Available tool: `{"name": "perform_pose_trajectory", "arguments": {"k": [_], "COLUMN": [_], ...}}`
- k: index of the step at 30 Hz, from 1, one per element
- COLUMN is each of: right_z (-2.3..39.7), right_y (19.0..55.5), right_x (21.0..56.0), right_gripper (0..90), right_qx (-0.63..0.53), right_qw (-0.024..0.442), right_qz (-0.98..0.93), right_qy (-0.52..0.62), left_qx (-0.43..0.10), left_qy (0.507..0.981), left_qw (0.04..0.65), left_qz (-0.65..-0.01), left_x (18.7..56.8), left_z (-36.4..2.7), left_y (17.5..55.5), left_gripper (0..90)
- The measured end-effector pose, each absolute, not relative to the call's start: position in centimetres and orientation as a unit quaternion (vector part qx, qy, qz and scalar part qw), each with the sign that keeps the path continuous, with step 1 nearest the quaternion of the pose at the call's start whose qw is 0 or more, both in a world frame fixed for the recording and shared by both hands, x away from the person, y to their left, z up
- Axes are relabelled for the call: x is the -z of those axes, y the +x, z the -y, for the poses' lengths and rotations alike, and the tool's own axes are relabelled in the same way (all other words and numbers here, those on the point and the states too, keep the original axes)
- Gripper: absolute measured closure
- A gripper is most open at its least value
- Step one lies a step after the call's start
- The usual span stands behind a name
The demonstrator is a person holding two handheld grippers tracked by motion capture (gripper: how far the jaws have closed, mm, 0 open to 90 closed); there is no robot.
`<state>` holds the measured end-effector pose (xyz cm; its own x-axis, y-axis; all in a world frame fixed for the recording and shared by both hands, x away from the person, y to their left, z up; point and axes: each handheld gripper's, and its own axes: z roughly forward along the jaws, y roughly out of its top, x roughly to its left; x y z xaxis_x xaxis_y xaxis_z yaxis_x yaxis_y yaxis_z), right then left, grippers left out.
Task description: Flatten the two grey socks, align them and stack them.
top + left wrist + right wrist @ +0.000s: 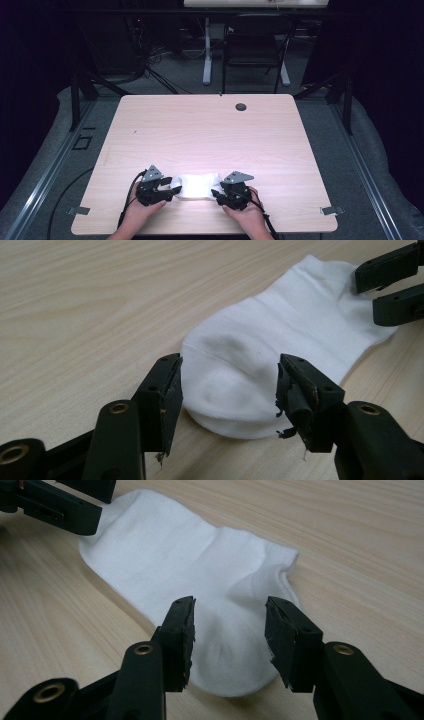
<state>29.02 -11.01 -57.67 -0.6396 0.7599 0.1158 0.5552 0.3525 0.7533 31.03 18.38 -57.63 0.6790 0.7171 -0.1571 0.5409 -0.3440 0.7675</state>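
A white ankle sock (197, 186) lies flat on the light wooden table (200, 135), near its front edge. My left gripper (169, 190) is at the sock's left end and is open. In the left gripper view its jaws straddle the rounded end of the sock (280, 340) without pressing it, around the left gripper's midpoint (227, 377). My right gripper (217, 192) is at the sock's right end, also open. In the right gripper view its jaws stand apart over the sock (200, 560), around the right gripper's midpoint (230, 617). Each gripper view shows the other gripper's jaws at the far end.
A dark round grommet (241, 106) sits near the table's far edge. Behind the table stand a black chair (255, 45) and a white desk leg (207, 50). Cables trail off the table's front left. Hands hold both grippers at the front edge.
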Motion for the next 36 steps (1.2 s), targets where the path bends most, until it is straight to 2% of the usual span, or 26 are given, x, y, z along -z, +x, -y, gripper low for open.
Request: {"name": "perform_pose_trajectory", "arguments": {"k": [7, 22, 36], "right_z": [11.7, 13.8, 15.2], "right_y": [28.4, 27.0, 25.4], "right_x": [56.6, 53.4, 54.6], "right_gripper": [49.9, 49.7, 49.5], "right_qx": [-0.415, -0.431, -0.419], "right_qw": [0.14, 0.129, 0.136], "right_qz": [-0.806, -0.79, -0.795], "right_qy": [0.398, 0.416, 0.416], "left_qx": [-0.11, -0.121, -0.119], "left_qy": [0.808, 0.802, 0.808], "left_qw": [0.427, 0.432, 0.414], "left_qz": [-0.39, -0.394, -0.403], "left_x": [57.0, 55.4, 55.5], "left_z": [-18.9, -20.8, -22.0], "left_y": [30.8, 29.4, 28.6], "left_gripper": [43.2, 43.4, 43.4]}}
